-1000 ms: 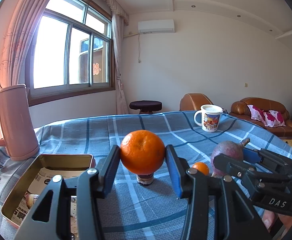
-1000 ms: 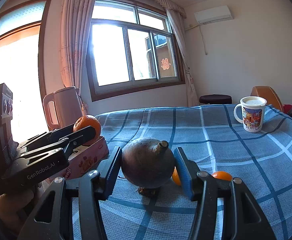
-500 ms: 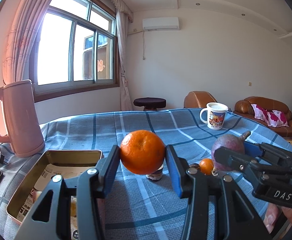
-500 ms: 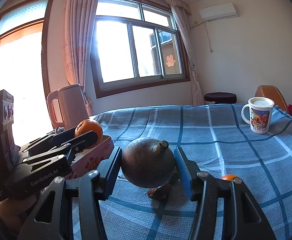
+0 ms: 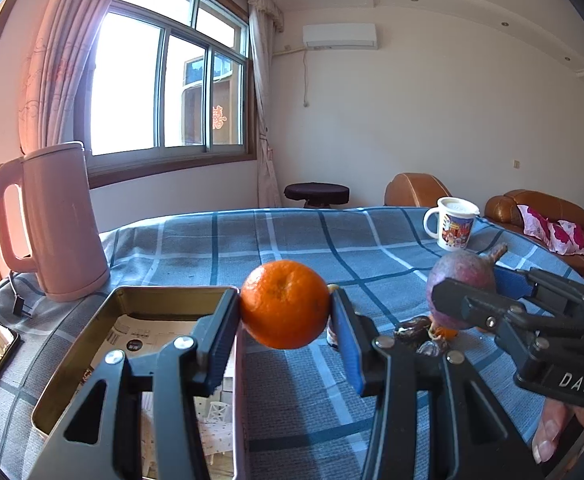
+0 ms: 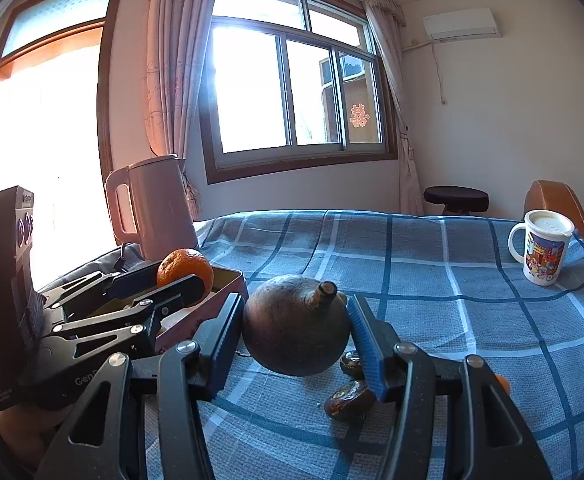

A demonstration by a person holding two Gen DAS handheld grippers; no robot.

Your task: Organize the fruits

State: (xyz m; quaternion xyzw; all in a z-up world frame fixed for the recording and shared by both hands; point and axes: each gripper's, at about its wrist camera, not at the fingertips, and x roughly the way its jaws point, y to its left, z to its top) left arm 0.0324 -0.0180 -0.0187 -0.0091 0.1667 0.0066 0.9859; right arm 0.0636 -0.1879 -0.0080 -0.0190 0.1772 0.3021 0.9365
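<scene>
Two grippers each hold one fruit above the blue table (image 5: 292,232). Left gripper (image 5: 285,312) squeezes an orange (image 5: 284,304) just beside the gold tin (image 5: 91,332). Right gripper (image 6: 296,330) squeezes a dark round fruit (image 6: 296,330), right of the tin.

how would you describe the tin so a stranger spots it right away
On the blue plaid tablecloth, look beside the pink kettle. The open tin lies just in front of it: a rectangular, gold-lined box with printed paper inside, the only container lying flat.
</scene>
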